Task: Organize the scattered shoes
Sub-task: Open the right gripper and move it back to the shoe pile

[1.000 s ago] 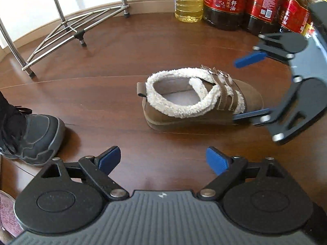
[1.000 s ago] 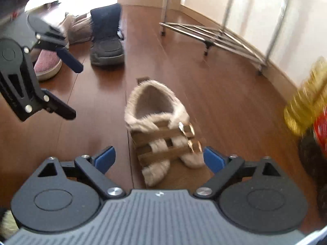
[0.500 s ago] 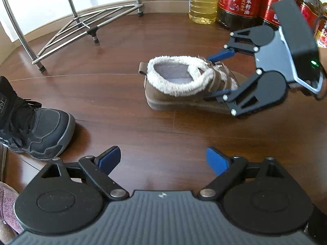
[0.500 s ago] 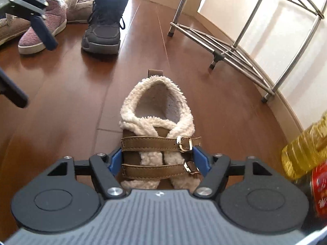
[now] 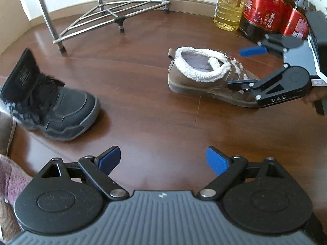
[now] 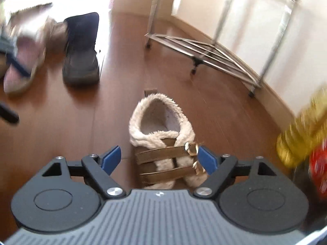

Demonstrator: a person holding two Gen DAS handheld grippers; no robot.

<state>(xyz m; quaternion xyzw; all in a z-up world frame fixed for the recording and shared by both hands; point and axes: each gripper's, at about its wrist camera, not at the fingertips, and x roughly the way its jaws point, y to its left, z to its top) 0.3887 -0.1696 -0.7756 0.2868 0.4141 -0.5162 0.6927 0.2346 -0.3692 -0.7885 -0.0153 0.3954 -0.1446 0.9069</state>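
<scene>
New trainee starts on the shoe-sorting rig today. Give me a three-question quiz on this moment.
1. True or false: the left gripper holds the black shoe.
2. Which shoe sits between the right gripper's fingers?
A. pink shoe
B. fleece-lined brown shoe
C. black shoe
3. Fill in: the metal rack on the floor holds ____ shoes.

Key
1. False: it is open over bare floor.
2. B: the brown shoe lies toe-first between the fingers, which are opening; one finger is at the buckles, the other stands clear.
3. No.
</scene>
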